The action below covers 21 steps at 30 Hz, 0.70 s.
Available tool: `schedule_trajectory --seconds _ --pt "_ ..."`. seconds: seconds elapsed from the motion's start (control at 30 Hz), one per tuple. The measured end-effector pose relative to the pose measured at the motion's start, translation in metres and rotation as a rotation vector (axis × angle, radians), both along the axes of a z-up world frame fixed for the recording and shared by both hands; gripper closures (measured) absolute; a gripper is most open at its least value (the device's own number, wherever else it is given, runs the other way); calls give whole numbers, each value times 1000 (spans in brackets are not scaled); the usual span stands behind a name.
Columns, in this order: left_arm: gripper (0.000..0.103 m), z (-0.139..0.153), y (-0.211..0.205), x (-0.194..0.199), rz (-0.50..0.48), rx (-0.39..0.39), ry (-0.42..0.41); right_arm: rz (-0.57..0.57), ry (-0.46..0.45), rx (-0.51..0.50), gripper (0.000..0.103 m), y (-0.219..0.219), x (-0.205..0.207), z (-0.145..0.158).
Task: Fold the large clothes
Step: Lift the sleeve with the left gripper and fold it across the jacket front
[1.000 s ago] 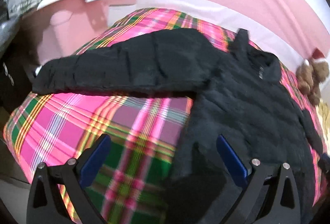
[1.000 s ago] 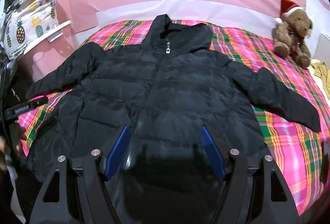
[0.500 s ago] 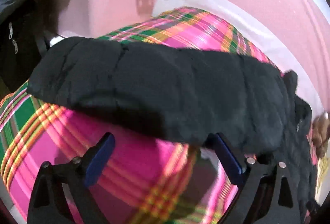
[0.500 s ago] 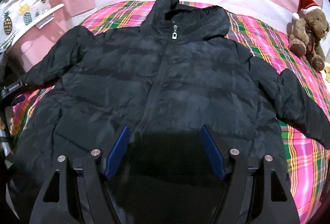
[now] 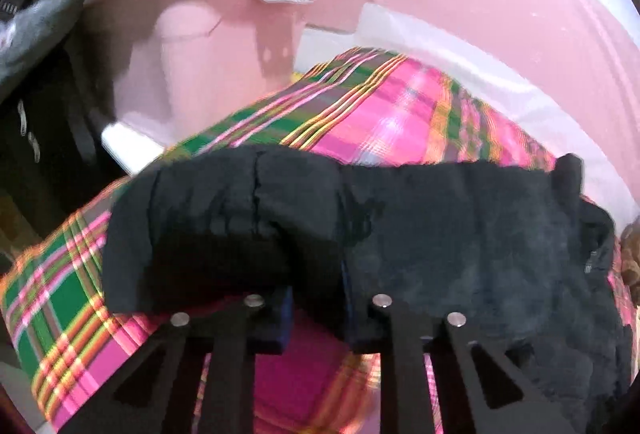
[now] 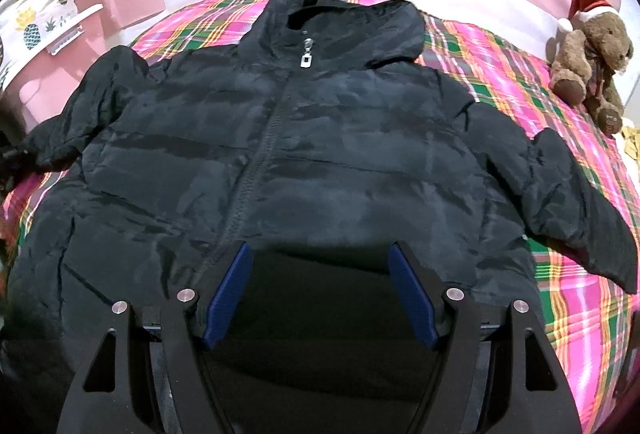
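Note:
A black puffer jacket [image 6: 304,154] lies zipped and front-up on a pink plaid bedspread [image 6: 500,58], both sleeves spread out. My right gripper [image 6: 320,290] is open and empty, low over the jacket's lower front. In the left wrist view the jacket's left sleeve [image 5: 280,218] fills the middle. My left gripper [image 5: 318,314] is shut on the lower edge of that sleeve near the cuff; the fingertips are hidden in the fabric.
A brown teddy bear with a Santa hat [image 6: 588,50] sits at the bed's far right. A pink cabinet [image 5: 192,66] with a pineapple-print cloth [image 6: 36,14] on top stands left of the bed. Pink wall behind.
My left gripper moved in to the left sleeve and shut on its edge. My right gripper came lower and closer over the jacket's front, still open.

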<state>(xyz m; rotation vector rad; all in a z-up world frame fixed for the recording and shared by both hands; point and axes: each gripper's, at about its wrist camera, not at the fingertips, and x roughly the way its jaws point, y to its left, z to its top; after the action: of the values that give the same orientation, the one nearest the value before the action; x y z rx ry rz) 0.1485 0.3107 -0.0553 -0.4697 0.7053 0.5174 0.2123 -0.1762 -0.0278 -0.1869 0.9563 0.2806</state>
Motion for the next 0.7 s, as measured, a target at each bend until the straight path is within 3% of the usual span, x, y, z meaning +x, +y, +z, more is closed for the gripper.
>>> schedule_trajectory --seconds 0.23,0.4,0.53,0.7 --pt "86 85 -48 -5 -118 74 -118 -25 -38 6 32 -23 -11 13" --pt "86 137 -108 8 -280 93 -193 -42 -64 30 32 -44 -21 25" --pt "86 148 -166 33 -421 94 -203 -63 -79 42 32 -64 -26 32" --pt "86 128 -234 72 -577 49 -170 -107 -88 48 32 -91 -27 36"
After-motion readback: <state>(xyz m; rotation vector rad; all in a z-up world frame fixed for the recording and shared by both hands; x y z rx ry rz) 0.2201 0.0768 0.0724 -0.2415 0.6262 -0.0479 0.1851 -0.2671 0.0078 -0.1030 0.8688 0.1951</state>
